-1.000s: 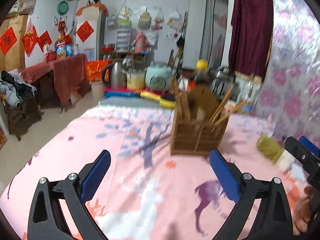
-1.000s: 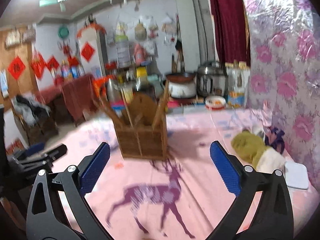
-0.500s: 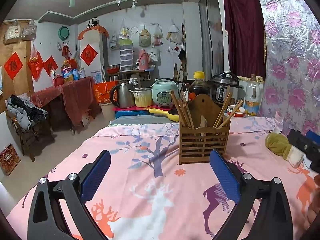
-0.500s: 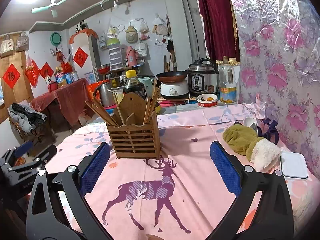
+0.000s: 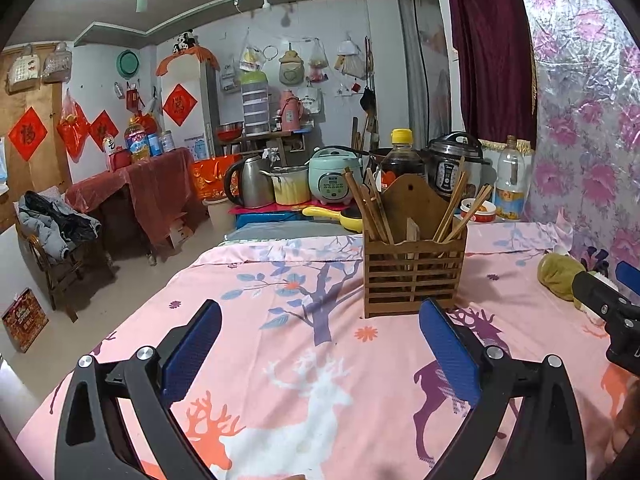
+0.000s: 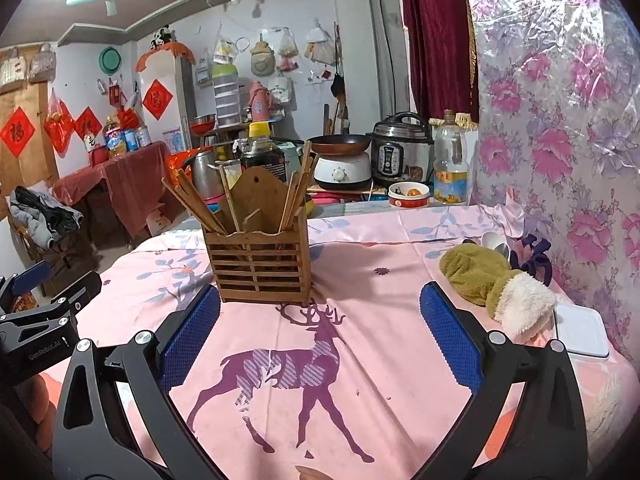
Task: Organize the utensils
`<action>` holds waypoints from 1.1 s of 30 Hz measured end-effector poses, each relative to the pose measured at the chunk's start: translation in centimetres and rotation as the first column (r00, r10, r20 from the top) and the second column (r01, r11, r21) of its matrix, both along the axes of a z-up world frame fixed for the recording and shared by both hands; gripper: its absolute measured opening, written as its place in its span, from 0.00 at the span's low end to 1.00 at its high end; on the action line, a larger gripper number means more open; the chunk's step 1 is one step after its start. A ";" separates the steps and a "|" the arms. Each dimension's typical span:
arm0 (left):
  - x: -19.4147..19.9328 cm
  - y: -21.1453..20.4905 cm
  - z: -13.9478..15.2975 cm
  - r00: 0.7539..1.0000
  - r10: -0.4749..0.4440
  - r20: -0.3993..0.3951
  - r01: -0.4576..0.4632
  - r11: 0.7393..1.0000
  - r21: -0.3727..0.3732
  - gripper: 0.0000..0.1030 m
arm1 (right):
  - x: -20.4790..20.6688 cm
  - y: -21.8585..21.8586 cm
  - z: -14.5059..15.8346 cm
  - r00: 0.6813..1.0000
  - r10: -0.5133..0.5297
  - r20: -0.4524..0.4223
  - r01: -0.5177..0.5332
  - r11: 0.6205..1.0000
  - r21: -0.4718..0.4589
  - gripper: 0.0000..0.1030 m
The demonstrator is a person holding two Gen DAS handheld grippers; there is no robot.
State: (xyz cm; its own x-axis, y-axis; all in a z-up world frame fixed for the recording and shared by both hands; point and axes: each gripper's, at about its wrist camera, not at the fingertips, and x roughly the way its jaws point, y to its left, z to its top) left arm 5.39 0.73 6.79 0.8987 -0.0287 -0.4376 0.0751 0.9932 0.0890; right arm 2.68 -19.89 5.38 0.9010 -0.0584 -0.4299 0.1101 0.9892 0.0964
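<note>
since both cameras sat low behind their own fingers, the bottom of each picture was mostly black gripper frame, so the near edge of the table was cut off. the left gripper had its blue pads spread wide with nothing between them, just pink deer-print cloth. same for the right gripper, wide open and holding nothing.

the wooden holder stood upright on the cloth a bit beyond both grippers, touching neither. chopsticks leaned out of its left compartment and more out of the right one. how many there were i couldn't tell, and the slats hid their lower ends. a short flat wooden piece poked up in the middle, hard to say what it was.

the left view only caught a sliver of the right gripper at its right edge, with the green and white fuzzy mitten half hidden behind it. the right view showed that mitten whole, lying on its side, plus a white spoon and some purple thing past it, and a white flat box by the wall, none of which the left view showed clearly. the right view also caught the left gripper's body at its left edge. a dark sauce bottle stood behind the holder, its lower part hidden.
</note>
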 end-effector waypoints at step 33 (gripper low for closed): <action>-0.4 -0.7 0.1 1.000 -0.017 0.004 0.017 1.000 0.020 0.94 | -0.2 0.9 -0.1 1.000 0.010 0.000 -0.010 0.999 -0.031 0.94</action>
